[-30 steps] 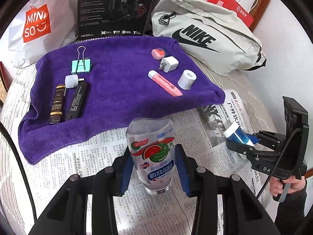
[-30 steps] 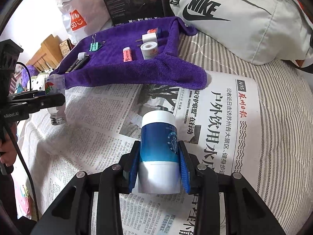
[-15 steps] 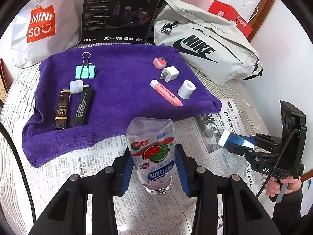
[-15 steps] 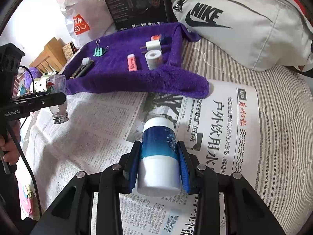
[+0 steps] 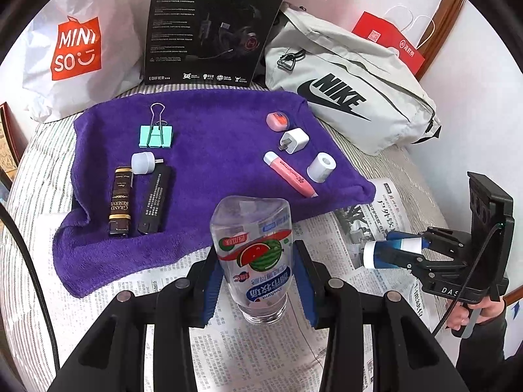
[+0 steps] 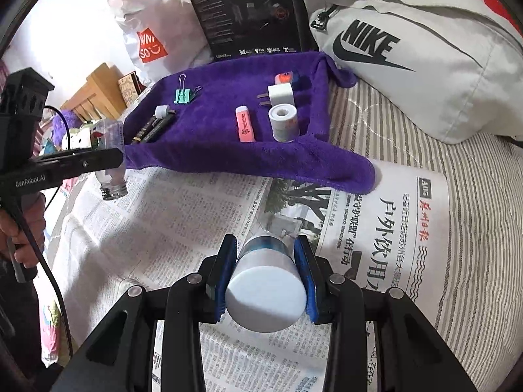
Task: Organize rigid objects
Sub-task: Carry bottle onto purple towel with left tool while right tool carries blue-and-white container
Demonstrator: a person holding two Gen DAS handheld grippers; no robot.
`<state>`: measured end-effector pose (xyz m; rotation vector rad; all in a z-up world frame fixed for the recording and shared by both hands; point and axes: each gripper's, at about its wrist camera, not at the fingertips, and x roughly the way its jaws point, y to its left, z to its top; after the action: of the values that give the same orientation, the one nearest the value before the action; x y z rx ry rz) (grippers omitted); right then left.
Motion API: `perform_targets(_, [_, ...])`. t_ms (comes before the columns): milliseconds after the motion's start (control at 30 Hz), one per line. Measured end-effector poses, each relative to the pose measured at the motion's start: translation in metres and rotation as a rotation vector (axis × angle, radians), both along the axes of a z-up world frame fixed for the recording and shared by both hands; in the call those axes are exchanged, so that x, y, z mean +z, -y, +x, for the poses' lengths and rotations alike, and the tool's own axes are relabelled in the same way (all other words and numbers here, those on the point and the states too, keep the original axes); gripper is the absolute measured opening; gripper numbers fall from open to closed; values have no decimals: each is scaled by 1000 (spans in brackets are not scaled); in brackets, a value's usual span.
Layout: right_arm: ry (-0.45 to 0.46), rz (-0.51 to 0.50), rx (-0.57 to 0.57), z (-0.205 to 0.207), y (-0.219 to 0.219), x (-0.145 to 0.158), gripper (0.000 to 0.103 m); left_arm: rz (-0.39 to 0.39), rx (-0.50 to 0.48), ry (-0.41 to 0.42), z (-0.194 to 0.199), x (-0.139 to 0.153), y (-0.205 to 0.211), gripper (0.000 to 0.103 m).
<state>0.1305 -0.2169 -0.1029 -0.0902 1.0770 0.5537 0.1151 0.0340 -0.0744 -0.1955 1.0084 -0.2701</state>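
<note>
Two grippers each clamp a container above the newspaper (image 6: 183,228). Since half a second ago the right gripper (image 6: 266,274) has tipped its blue-and-white jar (image 6: 266,290), so the white flat end now faces the lens where the blue side showed before; in the left wrist view that jar (image 5: 389,253) lies nearly level between the closed pads. The left gripper (image 5: 253,277) stays shut on the clear bottle (image 5: 253,254), mouth down (watermelon label upside down), and the towel sits a little lower in its frame than before.

Beyond both jaws, open newsprint runs up to the near hem of the purple towel (image 5: 209,156). On the towel, the left group holds two dark bars (image 5: 137,201), a white cap (image 5: 142,162) and a teal binder clip (image 5: 156,130); the right group holds a pink tube (image 5: 289,173), a white roll (image 5: 322,167), a white charger (image 5: 294,139) and a pink eraser (image 5: 277,121). Bare towel lies between the groups. Farthest back stand a Miniso bag (image 5: 76,49), a black headset box (image 5: 212,26) and a Nike pouch (image 5: 346,94).
</note>
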Motion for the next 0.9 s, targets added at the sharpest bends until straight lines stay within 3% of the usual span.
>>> perform_targets(333, [-15,-53,56,-8,-3,-4,37,-16,1,-18,-1,-8,3,39])
perform_targets(467, [-30,-134,92,-16,-7,-16,36,-18,-1,-16,-1,-8,4,39])
perform_targets(633, [-29,-120,88,-18,-3,-16,36,-18,-4,-17,-1,-6,4,39])
perform_targets(767, [-52,-191,143,-20,-13,-26,36,-24,-1,-17,-2,-6,4,39])
perform_targets(900, [-13,-244,170,-27,-20,-30,36,-23,-3,-23,-3,-7,4,39])
